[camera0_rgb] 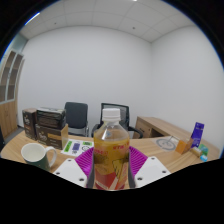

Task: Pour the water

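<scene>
A clear plastic bottle (pixel 111 150) with an orange-yellow label is seen upright between the two fingers of the gripper (pixel 111 172), and the jaws are clamped on it, the purple pads (pixel 87 160) being pressed against its sides. The bottle's white cap (pixel 112 115) is in place, and the neck rises above the fingertips. Beyond the bottle a light wooden worktop (pixel 160 146) is spread. On its left part a pale green cup (pixel 35 154) is placed, well apart from the bottle, with its opening turned towards the camera. Behind the cup some dark boxes (pixel 47 125) are stacked. A flat sheet with green and purple printing (pixel 73 146) is laid on the worktop between the boxes and the bottle. At the right end of the worktop a purple bottle-like object (pixel 196 134) is stood, with small items beside it that cannot be made out. Two dark office chairs (pixel 77 117) are set behind the worktop, against a plain white wall (pixel 100 65).
</scene>
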`<action>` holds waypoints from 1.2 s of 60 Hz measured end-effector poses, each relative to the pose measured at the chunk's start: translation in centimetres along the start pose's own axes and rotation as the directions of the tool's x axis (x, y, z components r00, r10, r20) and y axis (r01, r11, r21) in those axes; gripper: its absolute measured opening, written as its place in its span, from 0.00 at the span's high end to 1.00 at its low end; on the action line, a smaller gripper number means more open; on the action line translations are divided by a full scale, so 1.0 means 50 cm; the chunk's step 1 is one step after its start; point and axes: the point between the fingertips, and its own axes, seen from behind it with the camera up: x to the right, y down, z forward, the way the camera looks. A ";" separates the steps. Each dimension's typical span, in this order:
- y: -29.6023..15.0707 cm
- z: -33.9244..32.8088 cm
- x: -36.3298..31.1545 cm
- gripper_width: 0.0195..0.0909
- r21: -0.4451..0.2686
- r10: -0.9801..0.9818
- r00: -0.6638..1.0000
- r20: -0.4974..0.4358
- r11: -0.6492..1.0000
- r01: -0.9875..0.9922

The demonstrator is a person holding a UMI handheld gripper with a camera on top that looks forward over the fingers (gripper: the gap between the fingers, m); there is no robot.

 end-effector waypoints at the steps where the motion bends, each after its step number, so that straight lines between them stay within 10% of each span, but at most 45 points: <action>1: 0.008 0.010 0.003 0.60 -0.010 0.042 0.999 0.010 0.999 -0.042; 30: 0.081 0.059 0.012 0.57 0.018 0.118 0.992 0.036 0.993 -0.118; 45: 0.111 0.028 -0.005 0.08 -0.108 0.129 0.987 0.095 0.987 -0.119; 72: 0.096 -0.379 0.001 0.09 -0.071 0.123 0.975 0.185 0.991 -0.111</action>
